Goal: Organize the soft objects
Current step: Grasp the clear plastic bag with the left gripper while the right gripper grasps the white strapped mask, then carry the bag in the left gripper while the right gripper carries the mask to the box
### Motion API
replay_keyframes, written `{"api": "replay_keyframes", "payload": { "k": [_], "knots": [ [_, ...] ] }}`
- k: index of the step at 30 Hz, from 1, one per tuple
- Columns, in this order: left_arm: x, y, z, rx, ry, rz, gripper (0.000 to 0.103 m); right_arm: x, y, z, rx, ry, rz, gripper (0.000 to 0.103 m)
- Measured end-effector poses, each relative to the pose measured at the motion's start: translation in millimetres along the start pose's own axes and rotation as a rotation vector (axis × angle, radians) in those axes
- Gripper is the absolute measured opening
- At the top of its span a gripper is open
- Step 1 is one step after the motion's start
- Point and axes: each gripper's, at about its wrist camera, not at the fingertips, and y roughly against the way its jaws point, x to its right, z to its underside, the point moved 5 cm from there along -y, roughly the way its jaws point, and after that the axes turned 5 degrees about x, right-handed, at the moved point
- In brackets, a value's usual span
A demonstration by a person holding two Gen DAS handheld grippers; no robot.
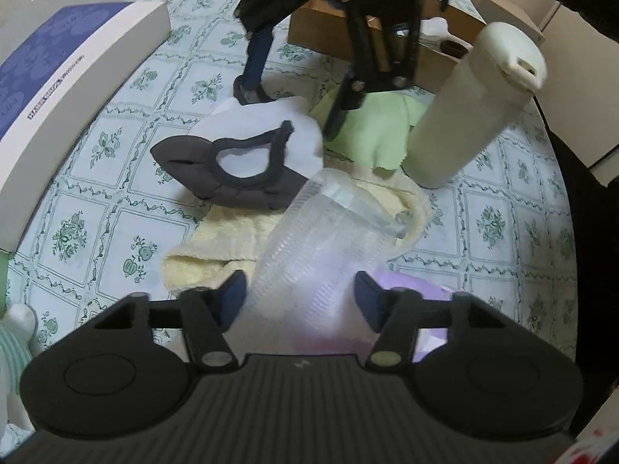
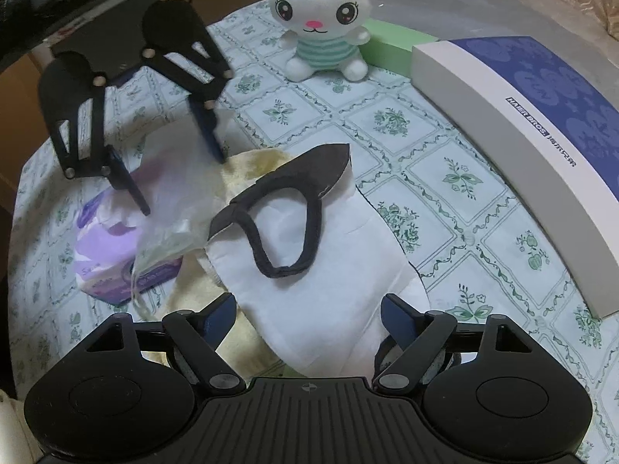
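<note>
While the white-and-blue box [image 2: 541, 147] reads "HAIER BROS.", left claw [image 1: 300, 294] angles steeply down, pinching a stack of clear plastic cups [image 1: 321, 239] over the cream towel [image 1: 216, 243]. Right claw [image 2: 307, 315] hangs spread above a white cloth [image 2: 309, 290] carrying the dark face mask [image 2: 294, 181], on a floral-tiled bench [image 2: 445, 201].

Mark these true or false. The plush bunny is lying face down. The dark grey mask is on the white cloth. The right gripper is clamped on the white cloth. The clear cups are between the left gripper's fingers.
1. Plush bunny lies face down: false, it sits upright.
2. Dark grey mask lies on the white cloth: true.
3. Right gripper is clamped on the white cloth: false, its jaws stand open over it.
4. Clear cups are between the left gripper's fingers: true.
</note>
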Motion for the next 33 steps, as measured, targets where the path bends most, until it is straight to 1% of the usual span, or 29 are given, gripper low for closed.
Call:
{"api": "replay_keyframes", "payload": {
  "k": [1,2,3,4,6,10,14,17,18,19,20,21,22,24,28,31,33],
  "knots": [
    [2.2,1.8,1.1,-0.002,-0.003,-0.009,0.036,-0.2,-0.4,0.2,0.005,-0.001,0.000,0.081],
    [3.8,3.5,1.8,-0.002,-0.006,-0.015,0.034,-0.3,-0.9,0.0,0.012,-0.001,0.000,0.081],
    [5.9,6.0,3.1,0.004,-0.013,-0.024,0.027,-0.9,-1.2,-0.1,0.017,0.001,0.001,0.081],
    [7.0,8.9,4.4,0.017,-0.011,-0.041,0.014,-2.1,-1.2,0.1,0.021,0.004,0.000,0.081],
    [6.5,15.0,6.4,0.042,0.011,-0.084,0.005,-5.9,-3.2,-0.3,0.021,0.016,-0.009,0.081],
    [7.3,31.7,11.6,0.107,0.052,-0.116,0.001,-15.3,-10.7,0.7,-0.003,0.072,-0.020,0.081],
    [8.5,42.8,14.4,0.152,0.073,-0.143,0.000,-21.7,-23.6,3.9,-0.049,0.163,0.011,0.081],
    [8.8,46.2,15.0,0.165,0.084,-0.155,0.000,-19.2,-33.2,4.7,-0.078,0.192,0.045,0.080],
    [9.4,46.6,15.3,0.165,0.085,-0.154,0.000,-17.7,-35.8,4.4,-0.087,0.189,0.053,0.071],
    [9.6,47.3,15.5,0.166,0.086,-0.156,0.000,-16.4,-37.0,4.1,-0.091,0.181,0.053,0.052],
    [9.9,48.1,15.6,0.167,0.089,-0.157,0.000,-15.3,-37.2,2.8,-0.094,0.172,0.049,0.043],
    [10.6,48.6,15.5,0.169,0.092,-0.157,0.000,-14.0,-36.2,1.3,-0.090,0.164,0.059,0.030],
    [11.7,49.4,15.0,0.173,0.095,-0.158,0.000,-12.3,-34.3,-0.5,-0.087,0.154,0.069,0.019],
    [14.3,50.9,14.9,0.175,0.100,-0.161,0.000,-11.6,-28.9,-1.7,-0.080,0.137,0.076,0.008],
    [19.9,56.9,14.3,0.167,0.123,-0.197,0.000,-16.1,-12.9,-3.9,-0.057,0.119,0.105,0.005],
    [25.9,67.4,12.1,0.178,0.160,-0.231,0.000,-17.8,5.4,-7.4,-0.012,0.087,0.138,0.005],
    [29.7,75.1,10.6,0.189,0.189,-0.270,0.000,-18.1,18.1,-10.0,0.023,0.053,0.171,0.005]
  ]
}}
